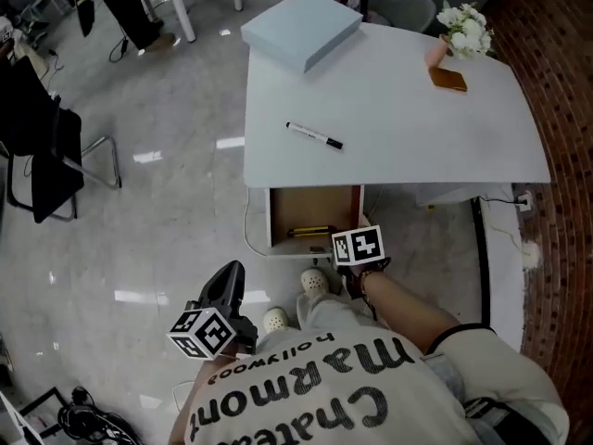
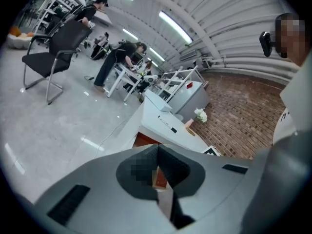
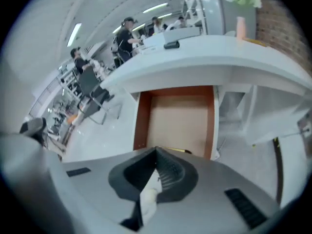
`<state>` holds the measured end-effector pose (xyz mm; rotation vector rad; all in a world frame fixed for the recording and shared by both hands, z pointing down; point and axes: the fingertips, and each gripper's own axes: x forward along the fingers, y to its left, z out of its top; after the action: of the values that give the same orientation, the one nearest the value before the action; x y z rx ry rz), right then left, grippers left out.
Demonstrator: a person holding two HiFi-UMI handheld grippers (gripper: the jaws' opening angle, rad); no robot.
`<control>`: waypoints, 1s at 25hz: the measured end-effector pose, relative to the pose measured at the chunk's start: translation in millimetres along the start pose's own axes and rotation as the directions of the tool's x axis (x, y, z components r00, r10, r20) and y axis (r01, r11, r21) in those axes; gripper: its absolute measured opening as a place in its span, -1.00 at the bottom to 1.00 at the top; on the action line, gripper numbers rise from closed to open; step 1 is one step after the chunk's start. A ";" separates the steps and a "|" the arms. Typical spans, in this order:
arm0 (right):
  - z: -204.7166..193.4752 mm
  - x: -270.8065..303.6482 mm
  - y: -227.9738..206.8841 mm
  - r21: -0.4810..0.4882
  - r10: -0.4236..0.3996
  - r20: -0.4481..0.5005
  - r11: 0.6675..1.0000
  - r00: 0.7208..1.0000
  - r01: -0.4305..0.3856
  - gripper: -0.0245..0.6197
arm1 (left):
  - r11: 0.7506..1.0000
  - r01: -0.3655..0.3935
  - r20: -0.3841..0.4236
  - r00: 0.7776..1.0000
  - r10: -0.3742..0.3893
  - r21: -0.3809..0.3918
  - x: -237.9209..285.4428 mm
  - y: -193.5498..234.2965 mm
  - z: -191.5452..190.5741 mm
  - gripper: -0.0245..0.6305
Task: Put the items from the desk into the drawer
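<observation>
A white desk (image 1: 417, 128) carries a black-and-white marker (image 1: 314, 135), a flat pale-blue box (image 1: 301, 28) and a small brown flat item (image 1: 447, 80). Under its front edge the wooden drawer (image 1: 315, 213) stands pulled out, with a thin yellow item (image 1: 310, 232) lying near its front. My right gripper (image 1: 356, 247) hovers above the drawer's front right corner, jaws shut and empty. My left gripper (image 1: 230, 281) is lower left over the floor, apart from the desk, its jaws together with nothing in them. In the right gripper view the drawer (image 3: 178, 116) lies just beyond the gripper (image 3: 156, 152).
A pink vase with white flowers (image 1: 463, 31) stands at the desk's far right corner. A brick wall (image 1: 556, 82) runs along the right. A black chair (image 1: 46, 165) stands on the grey floor at the left. My white shoes (image 1: 315, 281) are right before the drawer.
</observation>
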<state>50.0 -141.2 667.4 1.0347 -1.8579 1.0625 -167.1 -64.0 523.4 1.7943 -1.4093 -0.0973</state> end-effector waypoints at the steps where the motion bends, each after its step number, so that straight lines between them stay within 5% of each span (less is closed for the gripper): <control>1: -0.2 -15.9 10.9 0.054 0.023 0.043 0.998 0.999 -0.025 -0.91 | 1.000 0.015 -0.005 1.000 -0.015 0.012 -8.2 -6.4 4.0 -0.92; 6: 23.1 -84.5 65.3 0.185 0.130 0.311 0.963 0.941 -0.194 -0.91 | 0.991 0.100 0.004 0.995 -0.101 0.087 -29.0 -30.9 33.2 -0.92; 12: 54.1 -164.6 110.5 0.145 0.188 0.594 0.931 0.782 -0.334 -0.91 | 0.961 0.201 0.033 0.977 -0.211 0.187 -54.7 -62.4 61.5 -0.92; 15: 60.3 -189.2 119.3 0.140 0.191 0.657 0.919 0.729 -0.368 -0.91 | 0.953 0.226 0.044 0.970 -0.240 0.202 -62.9 -71.3 68.0 -0.92; 20: 69.4 -203.0 119.4 0.125 0.195 0.694 0.916 0.694 -0.382 -0.91 | 0.958 0.219 0.046 0.972 -0.231 0.184 -58.3 -70.1 68.0 -0.92; 25: 94.8 -192.1 96.8 0.124 0.181 0.686 0.925 0.705 -0.359 -0.91 | 0.972 0.161 0.052 0.984 -0.173 0.173 -32.7 -61.2 75.1 -0.92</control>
<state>19.8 -141.7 434.2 1.4587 -2.5691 1.2214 -171.3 -76.6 422.0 2.0655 -1.3436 -0.1304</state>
